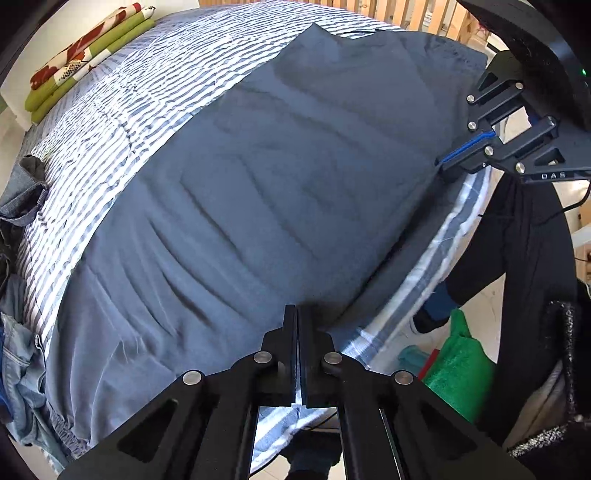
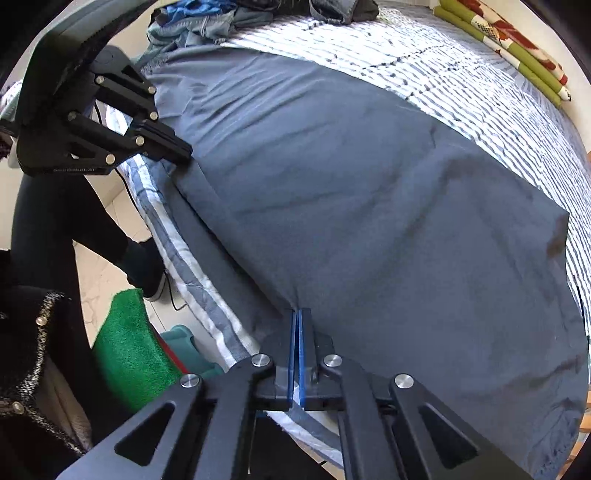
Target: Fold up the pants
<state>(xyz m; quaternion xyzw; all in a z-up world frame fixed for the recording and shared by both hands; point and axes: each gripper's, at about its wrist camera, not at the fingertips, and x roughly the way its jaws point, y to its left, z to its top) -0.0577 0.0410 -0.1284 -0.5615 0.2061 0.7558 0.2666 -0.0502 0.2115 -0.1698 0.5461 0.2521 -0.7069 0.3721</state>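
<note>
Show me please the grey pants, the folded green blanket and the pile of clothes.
grey pants (image 1: 295,166), left wrist view, middle of the cloth.
folded green blanket (image 1: 92,55), left wrist view, its top.
pile of clothes (image 2: 207,18), right wrist view, blue garment.

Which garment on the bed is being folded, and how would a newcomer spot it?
On the striped bedspread, find the big slate-blue pants spread flat along the near edge. Both the left gripper and right gripper pinch that edge. Unlike the crumpled denim pile, it lies smooth and plain.
</note>
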